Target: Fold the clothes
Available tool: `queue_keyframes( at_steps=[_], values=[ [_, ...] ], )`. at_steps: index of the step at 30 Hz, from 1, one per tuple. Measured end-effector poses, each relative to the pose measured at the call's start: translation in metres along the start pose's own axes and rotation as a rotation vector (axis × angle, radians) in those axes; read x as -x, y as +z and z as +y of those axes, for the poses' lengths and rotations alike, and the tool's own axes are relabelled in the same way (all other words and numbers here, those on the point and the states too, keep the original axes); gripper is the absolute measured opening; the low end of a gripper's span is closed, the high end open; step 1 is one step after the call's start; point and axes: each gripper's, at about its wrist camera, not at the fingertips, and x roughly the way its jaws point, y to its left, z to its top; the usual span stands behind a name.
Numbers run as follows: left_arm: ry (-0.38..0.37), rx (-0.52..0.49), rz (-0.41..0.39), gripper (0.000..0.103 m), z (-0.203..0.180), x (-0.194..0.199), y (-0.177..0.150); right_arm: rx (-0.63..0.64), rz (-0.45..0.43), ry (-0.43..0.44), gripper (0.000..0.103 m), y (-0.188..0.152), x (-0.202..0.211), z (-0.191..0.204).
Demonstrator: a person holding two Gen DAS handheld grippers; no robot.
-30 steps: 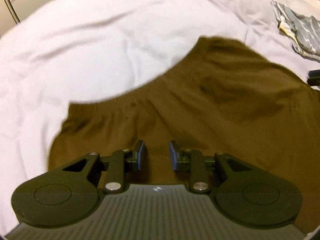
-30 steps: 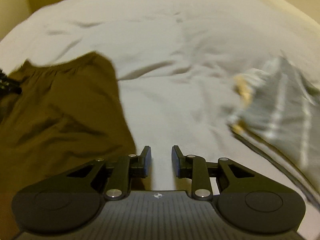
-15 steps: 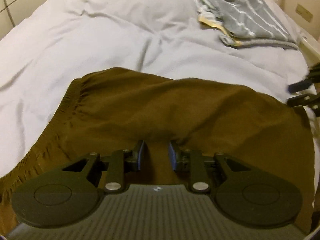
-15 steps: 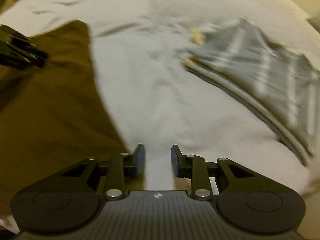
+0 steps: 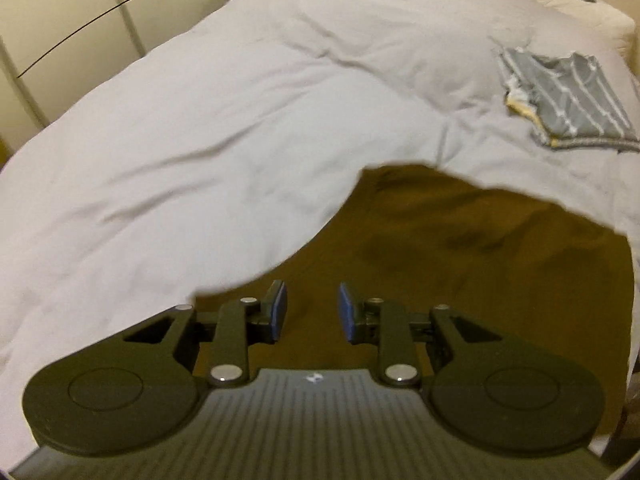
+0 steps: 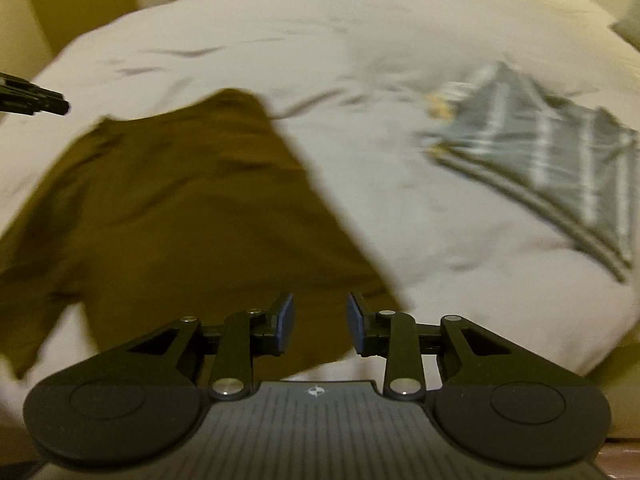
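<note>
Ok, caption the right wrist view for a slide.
Open right tongs over the brown garment on the white bed, striped grey garment alongside.

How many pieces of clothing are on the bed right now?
2. The brown garment lies spread at the near side; the grey striped garment lies apart, farther off to its right. Others may be out of view.

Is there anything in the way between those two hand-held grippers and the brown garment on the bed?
Nothing visible. The brown garment lies bare on the white duvet, right under both open grippers, left and right. The grey striped garment lies apart, off to the right.
</note>
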Motion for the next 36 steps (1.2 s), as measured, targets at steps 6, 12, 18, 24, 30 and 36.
queue_keyframes(
  at_steps=[6,12,18,24,30,36],
  values=[
    [0.055,0.053,0.068,0.045,0.037,0.054,-0.086,0.049,0.014,0.085,0.043,-0.015,0.014,0.088],
    [-0.004,0.066,0.115,0.053,0.059,0.077,-0.16,0.033,0.006,0.038,0.051,-0.027,0.038,0.161],
    [-0.125,-0.098,0.082,0.062,0.069,0.102,-0.194,-0.057,0.015,-0.072,0.058,-0.036,0.069,0.237],
    [-0.208,-0.108,0.049,0.07,0.076,0.136,-0.207,-0.148,-0.007,-0.173,0.083,-0.026,0.105,0.282],
    [-0.263,0.088,0.072,0.099,0.082,0.155,-0.203,-0.201,0.027,-0.252,0.088,-0.013,0.134,0.289],
    [-0.318,0.214,0.096,0.101,0.07,0.181,-0.204,-0.247,0.049,-0.275,0.088,-0.014,0.154,0.283]
  ],
)
